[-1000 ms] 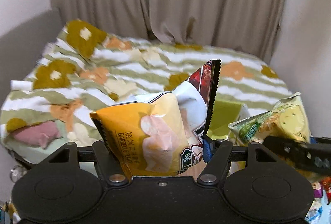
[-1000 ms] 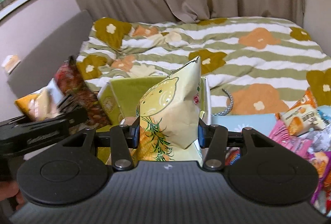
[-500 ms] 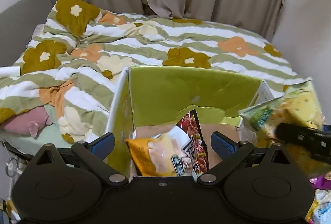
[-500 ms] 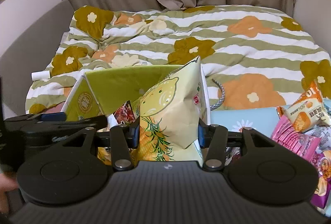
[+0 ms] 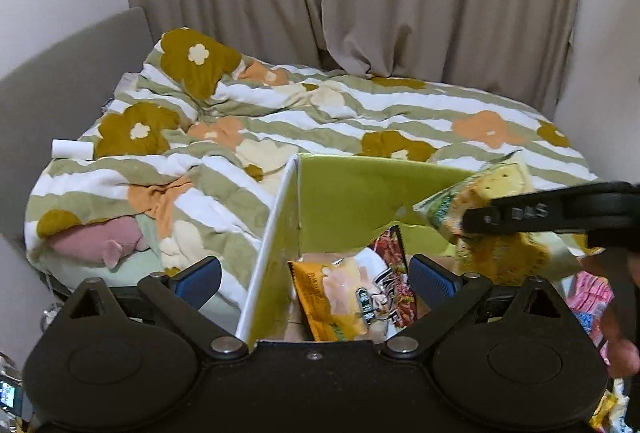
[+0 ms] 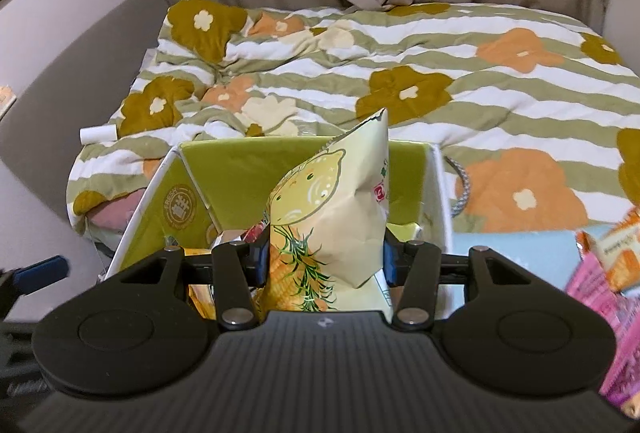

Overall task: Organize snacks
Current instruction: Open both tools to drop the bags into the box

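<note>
The right hand-held gripper (image 6: 322, 265) pinched a pale yellow lemon-print snack bag (image 6: 332, 217) by its lower half, blue pads pressed into both sides, the bag standing upright with its crimped top pointing to 12 o'clock. It hung over the open green cardboard box (image 6: 240, 173) on the bed, the bag's lower corner at about the level of the box rim. The left hand-held gripper (image 5: 314, 273) stood spread wide and empty, straddling the left wall of the box; below it, inside the box, lay an orange barbecue chip bag (image 5: 348, 297), free of the pads. More packets (image 6: 612, 265) sat loose at 3 o'clock of the box. Judgement on handling: the lemon bag looked air-puffed and light, its film thin and probably slick, contents likely brittle. The creases at the pads suggested that it yields readily, so a hard squeeze might crush the chips or burst a seam. Best hold seemed the flat crimped seam or a low side pinch as here, and a low release over the box rather than a drop.
</note>
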A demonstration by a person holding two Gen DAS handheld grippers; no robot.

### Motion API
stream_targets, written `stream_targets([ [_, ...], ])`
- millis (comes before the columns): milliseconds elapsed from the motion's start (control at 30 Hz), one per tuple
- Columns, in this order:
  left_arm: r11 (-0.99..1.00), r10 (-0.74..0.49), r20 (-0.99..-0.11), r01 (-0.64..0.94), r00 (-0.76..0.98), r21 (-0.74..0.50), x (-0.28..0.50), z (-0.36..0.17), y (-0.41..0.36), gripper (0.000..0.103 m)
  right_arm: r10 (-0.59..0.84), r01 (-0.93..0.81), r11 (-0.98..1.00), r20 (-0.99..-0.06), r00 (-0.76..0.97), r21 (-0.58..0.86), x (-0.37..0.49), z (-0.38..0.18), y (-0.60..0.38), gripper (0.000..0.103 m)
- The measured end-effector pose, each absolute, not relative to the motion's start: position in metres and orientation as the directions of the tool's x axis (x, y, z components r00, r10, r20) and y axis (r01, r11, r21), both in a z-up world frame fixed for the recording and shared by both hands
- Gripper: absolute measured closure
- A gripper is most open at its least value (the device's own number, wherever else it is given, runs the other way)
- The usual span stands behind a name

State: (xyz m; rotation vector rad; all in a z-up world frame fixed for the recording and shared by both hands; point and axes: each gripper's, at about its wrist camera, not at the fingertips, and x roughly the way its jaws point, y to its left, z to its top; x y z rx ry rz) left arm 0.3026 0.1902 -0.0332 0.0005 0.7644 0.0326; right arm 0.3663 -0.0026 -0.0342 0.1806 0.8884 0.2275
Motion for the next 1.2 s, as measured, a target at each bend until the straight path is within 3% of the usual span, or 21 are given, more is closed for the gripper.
stream_targets([
  [33,0.999,0.031,-0.697,-0.033,0.716,0.011,0.303,-0.035,0.192,0.002,0.276,-0.126,0.959,-0.749,0.603,0.253,0.370,-0.038,0.000,0.037],
  [100,0.999,0.032,-0.706,-0.041,0.708,0.004,0.304,-0.038,0.195,0.002,0.262,-0.125,0.964,-0.762,0.592,0.234,0.378,-0.045,0.004,0.024],
  [133,0.999,0.035,-0.709,-0.047,0.704,0.002,0.305,-0.039,0.196,0.002,0.251,-0.123,0.967,-0.770,0.586,0.222,0.379,-0.049,0.005,0.000],
  [533,0.998,0.055,-0.710,-0.056,0.702,0.022,0.297,-0.044,0.193,0.002,0.236,-0.146,0.972,-0.767,0.596,0.186,0.362,-0.054,-0.003,0.000],
  [900,0.998,0.054,-0.599,-0.027,0.799,0.053,0.264,-0.006,0.185,0.001,0.228,-0.158,0.974,-0.721,0.654,0.165,0.315,-0.007,-0.009,0.000],
  [1200,0.996,-0.017,-0.514,0.062,0.858,0.071,0.228,0.022,0.169,0.000,0.139,-0.073,0.989,-0.676,0.724,0.125,0.254,0.032,-0.032,0.000],
])
